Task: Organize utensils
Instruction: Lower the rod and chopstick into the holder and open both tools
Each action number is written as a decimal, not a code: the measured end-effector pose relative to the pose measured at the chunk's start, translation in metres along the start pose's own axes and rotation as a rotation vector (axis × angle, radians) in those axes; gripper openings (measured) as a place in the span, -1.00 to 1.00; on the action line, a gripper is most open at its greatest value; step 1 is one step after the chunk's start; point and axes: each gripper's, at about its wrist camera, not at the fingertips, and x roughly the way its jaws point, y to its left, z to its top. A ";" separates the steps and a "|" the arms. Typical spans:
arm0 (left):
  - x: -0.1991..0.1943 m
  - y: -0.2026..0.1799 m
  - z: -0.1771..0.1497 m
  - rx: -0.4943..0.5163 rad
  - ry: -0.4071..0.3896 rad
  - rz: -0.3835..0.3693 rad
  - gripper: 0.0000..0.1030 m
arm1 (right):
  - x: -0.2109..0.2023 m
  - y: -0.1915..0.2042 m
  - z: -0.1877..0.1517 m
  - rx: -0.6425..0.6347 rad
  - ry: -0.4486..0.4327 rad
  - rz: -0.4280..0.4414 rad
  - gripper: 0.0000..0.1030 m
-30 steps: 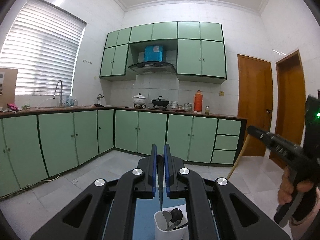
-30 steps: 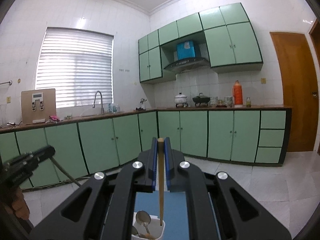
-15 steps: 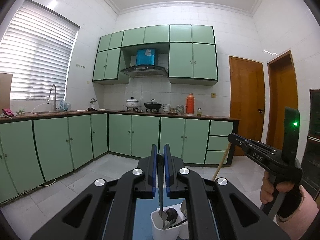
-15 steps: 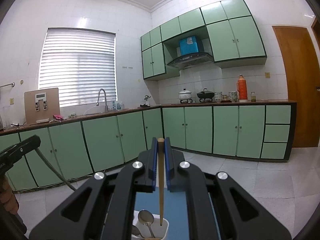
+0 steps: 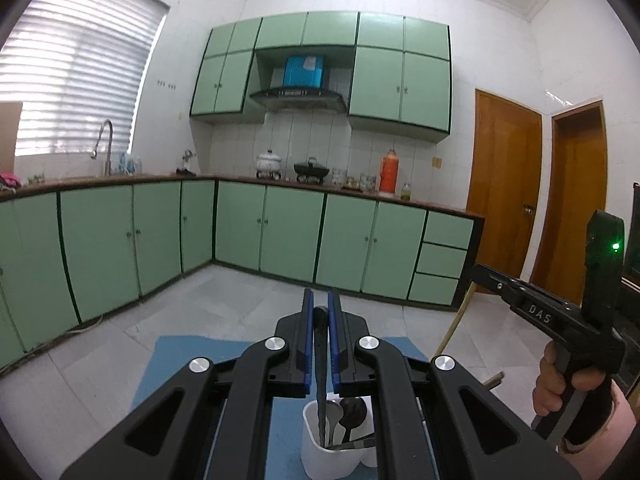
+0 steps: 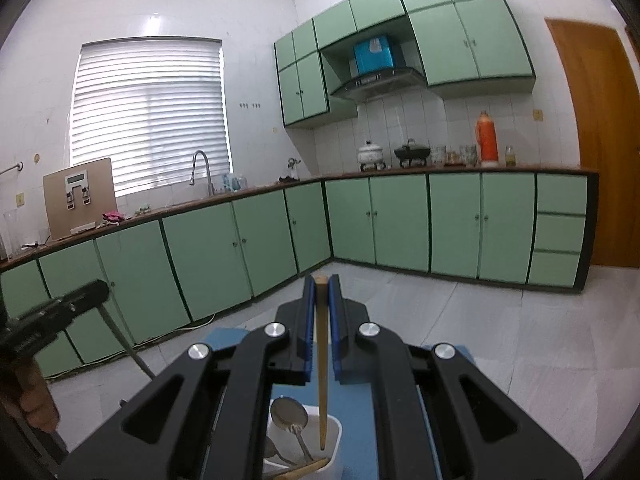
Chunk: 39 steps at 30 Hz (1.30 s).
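Observation:
My left gripper (image 5: 319,312) is shut on a dark thin utensil handle (image 5: 320,376) that hangs down into a white utensil holder (image 5: 320,456) holding several spoons (image 5: 352,410). My right gripper (image 6: 320,284) is shut on a wooden chopstick (image 6: 322,380) whose tip hangs inside the same white holder (image 6: 334,436), beside a metal spoon (image 6: 289,414). The right gripper also shows at the right of the left wrist view (image 5: 480,276), with the chopstick (image 5: 454,326) hanging below it. The left gripper shows at the left of the right wrist view (image 6: 96,292).
The holder stands on a blue mat (image 5: 184,360) on a pale surface. Green base cabinets (image 5: 288,236) line the walls, with a sink tap (image 5: 102,144), pots and an orange flask (image 5: 389,172) on the counter. Wooden doors (image 5: 504,200) stand at the right.
Both grippers have tilted down over the holder. The dark utensil and the chopstick tips have sunk lower into it. The blue mat shows more.

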 end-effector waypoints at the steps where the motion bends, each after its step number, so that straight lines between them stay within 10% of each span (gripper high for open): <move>1: 0.004 0.001 -0.004 -0.002 0.010 -0.001 -0.87 | 0.003 -0.001 -0.002 0.005 0.009 0.002 -0.88; 11: 0.032 0.009 -0.032 -0.014 0.087 -0.002 -0.81 | 0.026 -0.013 -0.030 0.057 0.093 0.010 -0.88; 20: 0.035 0.020 -0.043 -0.056 0.102 0.002 -0.30 | 0.028 -0.020 -0.040 0.101 0.109 0.006 -0.80; 39: 0.018 0.041 -0.036 -0.130 0.014 0.059 0.35 | -0.020 -0.054 -0.026 0.196 -0.017 -0.036 0.12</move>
